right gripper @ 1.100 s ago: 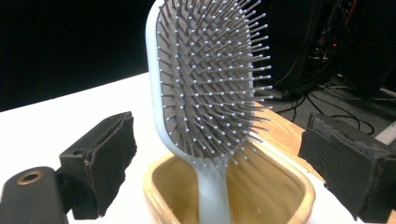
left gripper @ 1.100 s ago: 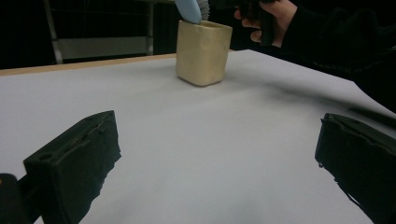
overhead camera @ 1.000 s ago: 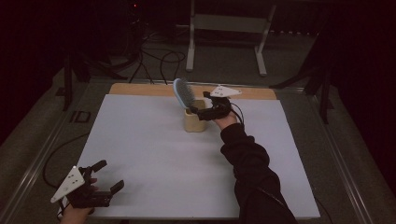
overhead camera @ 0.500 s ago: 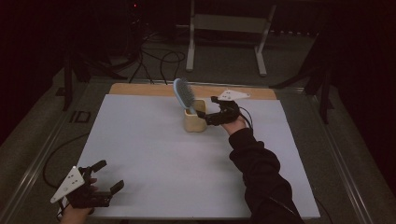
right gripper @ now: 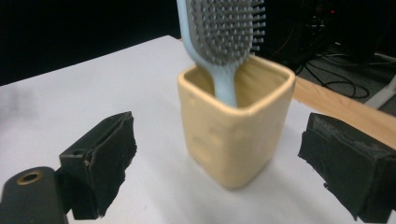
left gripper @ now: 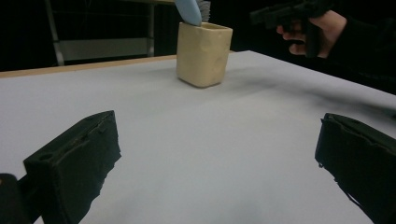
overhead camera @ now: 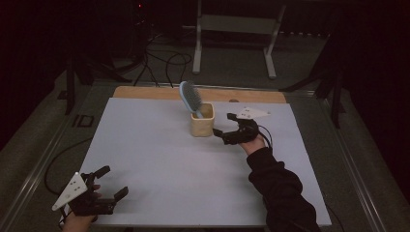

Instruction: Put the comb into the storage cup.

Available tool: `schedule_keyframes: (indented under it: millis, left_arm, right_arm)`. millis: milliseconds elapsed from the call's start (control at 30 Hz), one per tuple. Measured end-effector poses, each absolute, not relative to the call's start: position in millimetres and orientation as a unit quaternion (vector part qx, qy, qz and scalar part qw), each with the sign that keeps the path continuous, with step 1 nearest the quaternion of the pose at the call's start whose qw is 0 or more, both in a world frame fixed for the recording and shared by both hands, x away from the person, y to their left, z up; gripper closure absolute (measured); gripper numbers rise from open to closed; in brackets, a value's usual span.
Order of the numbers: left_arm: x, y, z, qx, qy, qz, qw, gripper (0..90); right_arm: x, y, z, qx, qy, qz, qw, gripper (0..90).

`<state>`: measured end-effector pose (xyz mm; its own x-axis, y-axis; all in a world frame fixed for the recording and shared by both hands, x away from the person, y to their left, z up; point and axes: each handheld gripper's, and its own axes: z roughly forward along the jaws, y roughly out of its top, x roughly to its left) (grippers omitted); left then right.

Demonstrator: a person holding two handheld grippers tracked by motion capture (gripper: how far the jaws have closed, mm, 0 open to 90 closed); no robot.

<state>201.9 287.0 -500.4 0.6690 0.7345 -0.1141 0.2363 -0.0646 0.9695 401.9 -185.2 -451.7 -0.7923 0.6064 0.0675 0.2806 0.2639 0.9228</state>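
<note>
Beside the cup (overhead camera: 202, 125) holding a hairbrush (overhead camera: 189, 96), the right gripper (overhead camera: 223, 128) gapes wide — empty.

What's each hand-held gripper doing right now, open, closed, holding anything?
Left hand-held gripper: open, empty, low over the table's near corner.
Right hand-held gripper: open, empty, beside the cup holding the hairbrush.

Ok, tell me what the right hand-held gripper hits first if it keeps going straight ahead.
Probably the yellow cup holding the hairbrush: it sits centred between the open right hand-held gripper, apparently just ahead.
</note>
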Motion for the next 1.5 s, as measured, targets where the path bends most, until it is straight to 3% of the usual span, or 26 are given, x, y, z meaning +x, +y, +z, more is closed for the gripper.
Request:
schedule_keyframes:
  millis: [1000, 1500]
  left_arm:
    - [202, 286, -500, 0.698, 0.348, 0.212, 0.589, 0.0]
    - [201, 286, -500, 0.700, 0.346, 0.214, 0.587, 0.0]
  right_arm:
    - [300, -250, -494, 0.304, 0.781, 0.529, 0.133, 9.5]
    - [257, -279, -501, 0.336, 0.776, 0.506, 0.169, 9.5]
